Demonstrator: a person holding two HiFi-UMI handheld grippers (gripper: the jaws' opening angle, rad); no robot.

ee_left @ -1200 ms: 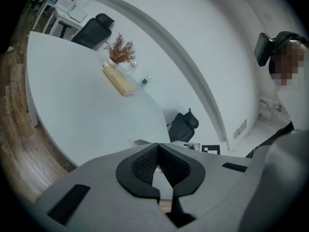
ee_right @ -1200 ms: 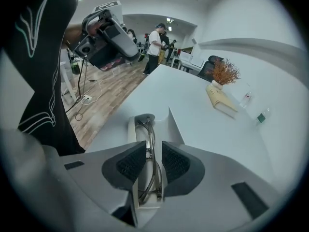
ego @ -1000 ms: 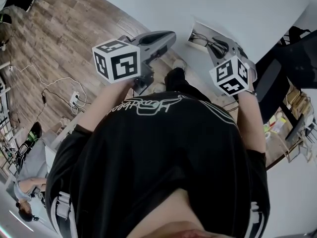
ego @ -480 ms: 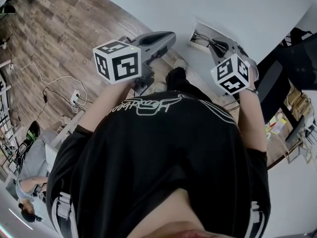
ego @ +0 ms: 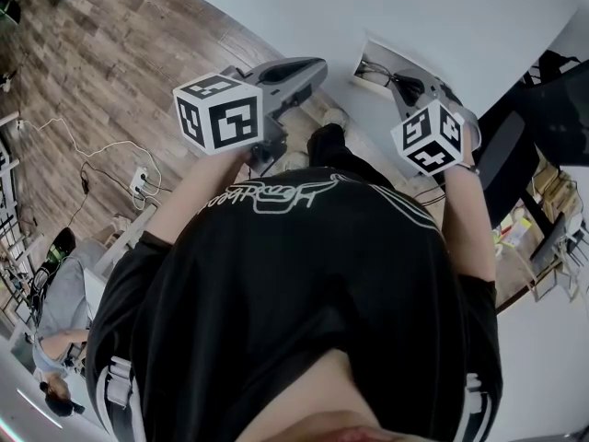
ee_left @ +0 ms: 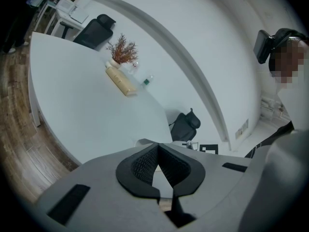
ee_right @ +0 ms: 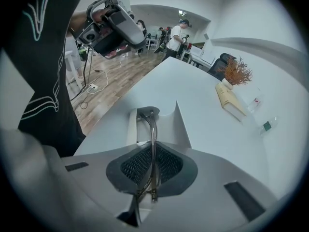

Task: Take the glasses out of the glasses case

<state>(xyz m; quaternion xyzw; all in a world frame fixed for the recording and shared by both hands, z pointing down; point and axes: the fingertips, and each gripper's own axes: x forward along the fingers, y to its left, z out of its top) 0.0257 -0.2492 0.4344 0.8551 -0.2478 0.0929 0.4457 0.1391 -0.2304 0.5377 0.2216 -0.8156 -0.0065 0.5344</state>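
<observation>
Now, head view, layout: the case lies open near the edge of the white surface, close enough that I can reach it without leaning.
Head view, right: my right hand-held gripper points into the case, onto the dark glasses.
Head view, left: my left hand-held gripper hangs off the surface's edge, over the wood floor and well apart from the case. I judge it is parked out of the way, since one gripper is enough for this lift.
Left gripper view: its jaws are closed together with nothing between them, aimed across the surface.
Right gripper view, grip: the jaws are clenched on a thin metal part of the glasses' frame, which runs straight up between them.
Right gripper view, glasses: the far end reaches the case. I cannot tell whether it rests inside or has lifted clear.
Step, my judgement: lift-out under way, glasses not yet away from the case.
</observation>
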